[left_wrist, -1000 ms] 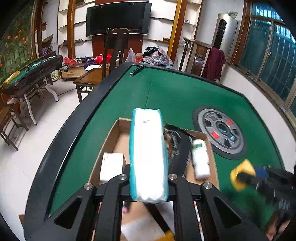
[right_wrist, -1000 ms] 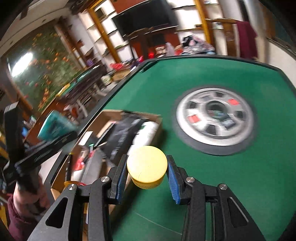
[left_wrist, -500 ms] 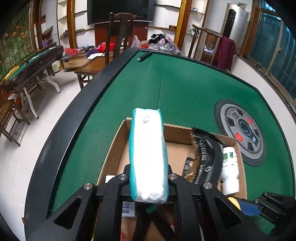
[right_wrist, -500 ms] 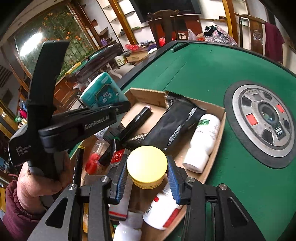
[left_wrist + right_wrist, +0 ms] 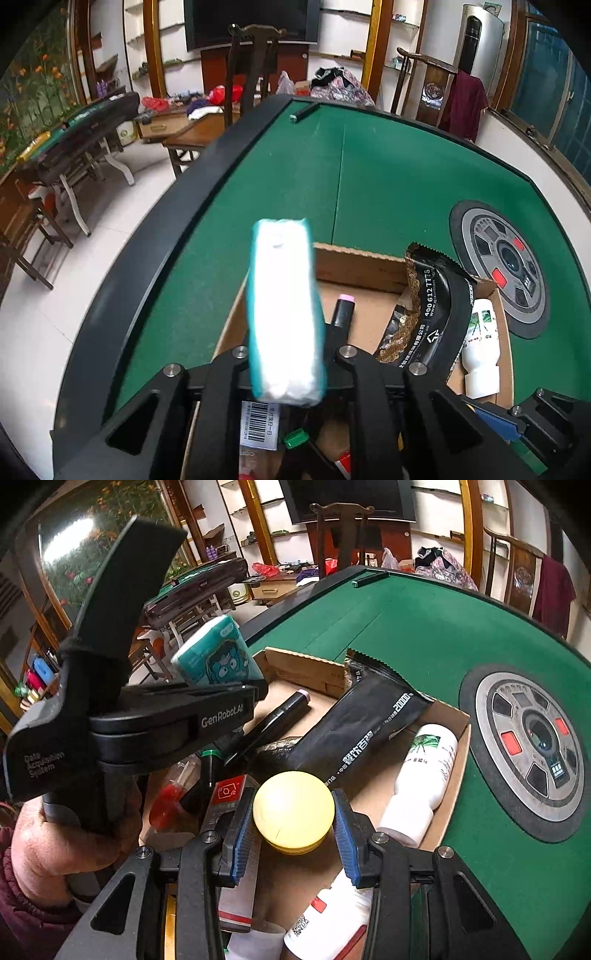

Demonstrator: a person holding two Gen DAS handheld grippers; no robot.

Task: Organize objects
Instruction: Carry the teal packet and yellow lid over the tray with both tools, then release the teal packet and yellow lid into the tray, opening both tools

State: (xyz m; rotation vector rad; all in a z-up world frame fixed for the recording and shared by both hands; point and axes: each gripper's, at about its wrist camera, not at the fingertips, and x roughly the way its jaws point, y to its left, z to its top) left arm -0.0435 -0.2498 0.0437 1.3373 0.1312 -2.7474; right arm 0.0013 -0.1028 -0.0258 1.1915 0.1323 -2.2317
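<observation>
The left gripper point(image 5: 286, 354) pinches a teal tissue pack point(image 5: 284, 314) above the cardboard box point(image 5: 354, 262) — near its left wall. The right gripper point(image 5: 291, 834) clamps a yellow-lidded jar point(image 5: 293, 810) over the box's near end.

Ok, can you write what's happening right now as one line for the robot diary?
left gripper: shut on tissue pack | right gripper: shut on yellow jar | both above cardboard box

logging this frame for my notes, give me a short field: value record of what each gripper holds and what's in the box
left gripper: shut on tissue pack, held above the box
right gripper: shut on yellow jar, held above the box
cardboard box: open, on green table
in box: black pouch, white bottle, black marker
table centre: round grey panel, beside the box
</observation>
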